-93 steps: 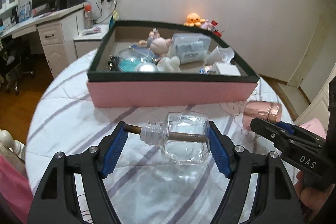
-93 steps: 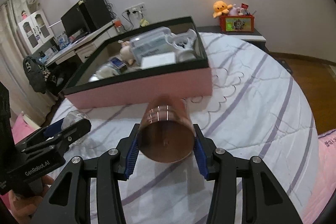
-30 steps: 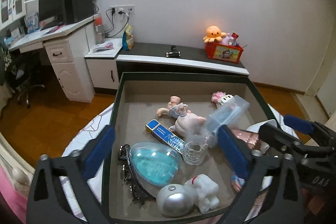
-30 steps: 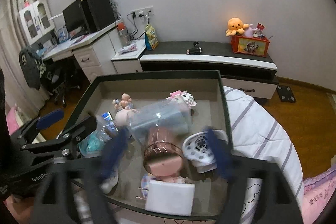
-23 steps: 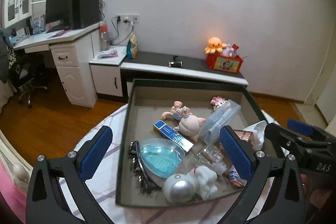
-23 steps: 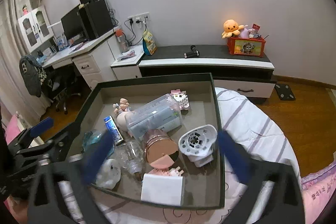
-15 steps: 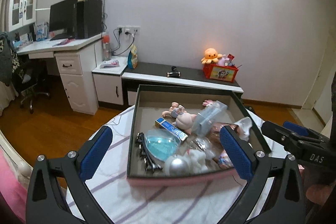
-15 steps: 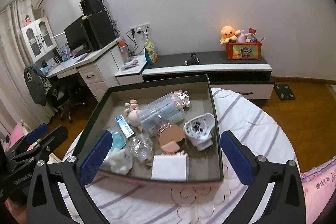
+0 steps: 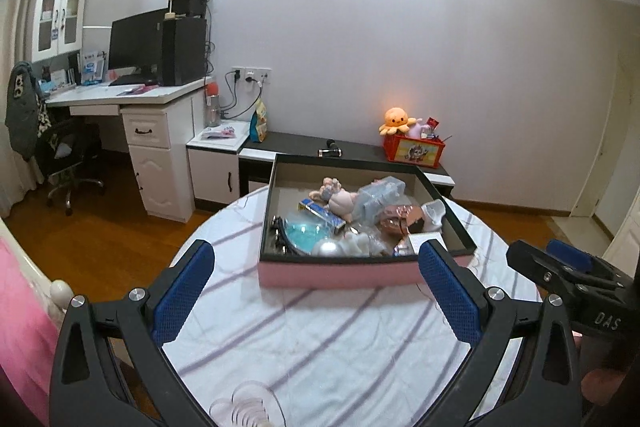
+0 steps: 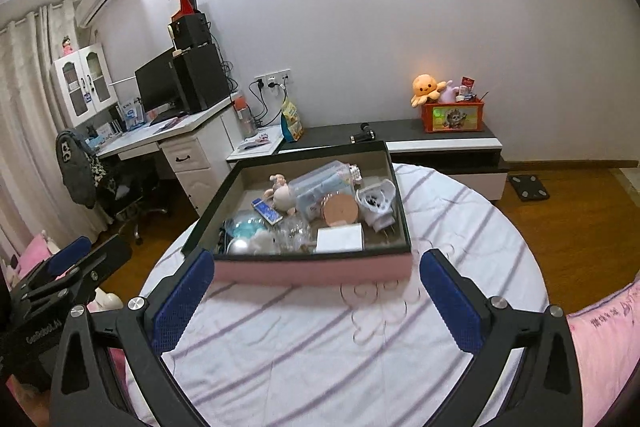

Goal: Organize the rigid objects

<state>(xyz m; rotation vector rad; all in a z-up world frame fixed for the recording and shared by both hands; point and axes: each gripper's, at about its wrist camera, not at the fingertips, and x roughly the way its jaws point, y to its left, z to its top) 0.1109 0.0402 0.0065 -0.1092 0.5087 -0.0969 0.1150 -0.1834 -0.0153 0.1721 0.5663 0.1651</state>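
A pink box with a dark rim [image 9: 340, 273] [image 10: 312, 273] stands on the round striped table. Inside lie a clear glass bottle [image 10: 295, 227], a rose-gold cylinder [image 10: 340, 211] [image 9: 400, 219], a clear plastic case [image 10: 320, 185], a white card [image 10: 340, 239], a silver ball [image 9: 328, 247] and small toys. My left gripper [image 9: 316, 297] is open and empty, held back above the table's near side. My right gripper [image 10: 316, 301] is open and empty too, also back from the box. Each gripper shows at the edge of the other's view.
The striped tablecloth [image 10: 320, 347] covers the table. A white desk with a monitor [image 9: 136, 47] stands at the left. A low dark cabinet [image 10: 440, 139] with an orange plush stands behind the box. A pink bed edge [image 9: 20, 307] is at the left.
Both grippers carried the glass bottle and the rose-gold cylinder to the box, let them go inside, opened wide and have pulled back and up from the box.
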